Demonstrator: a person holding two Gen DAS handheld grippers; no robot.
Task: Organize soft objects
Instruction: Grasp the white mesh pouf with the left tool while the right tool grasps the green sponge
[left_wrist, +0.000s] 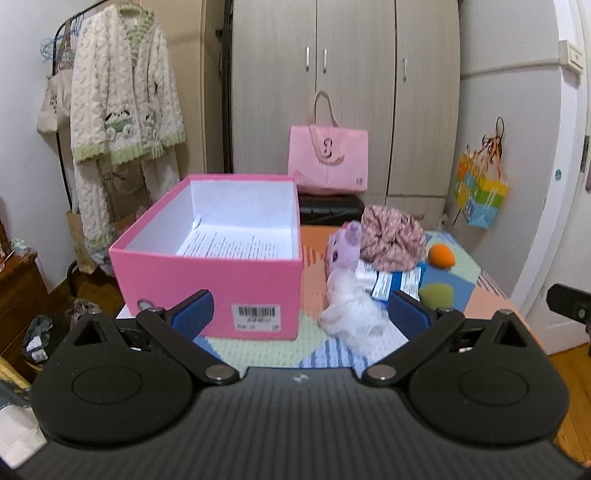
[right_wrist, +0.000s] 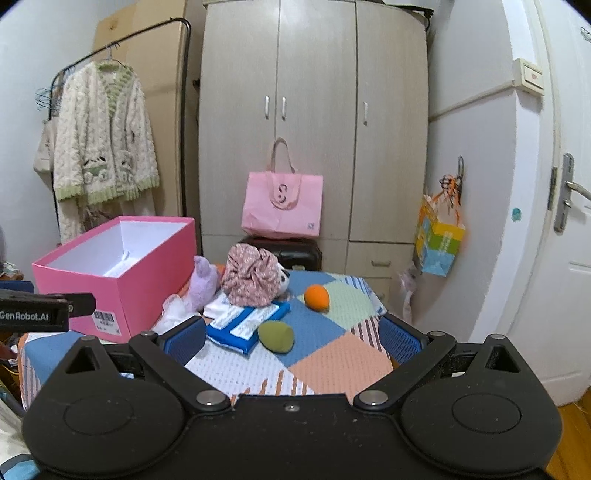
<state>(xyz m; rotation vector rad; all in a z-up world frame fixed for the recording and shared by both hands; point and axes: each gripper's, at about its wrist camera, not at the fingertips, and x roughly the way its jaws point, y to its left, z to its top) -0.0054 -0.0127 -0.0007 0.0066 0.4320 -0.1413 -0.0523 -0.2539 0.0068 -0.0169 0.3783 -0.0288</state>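
Nothing packed yet, by my read: your pink box (left_wrist: 221, 266), left of centre on the desk (right_wrist: 332, 365), holds only paper. The plush toy (left_wrist: 347, 295), floral cloth (right_wrist: 253, 277), orange sponge (right_wrist: 317, 296) and green sponge (right_wrist: 276, 335) lie right of it. Both your left tongs (left_wrist: 301, 314) and right tongs (right_wrist: 291, 339) are spread, gripping nothing.

Matt pink cardboard box (left_wrist: 221, 284), fluffy plush toy (left_wrist: 347, 295), woven patchwork cloth (right_wrist: 325, 354).

Even, soft indoor light, faint shadows, strong fisheye bending at edges, slight overall blur
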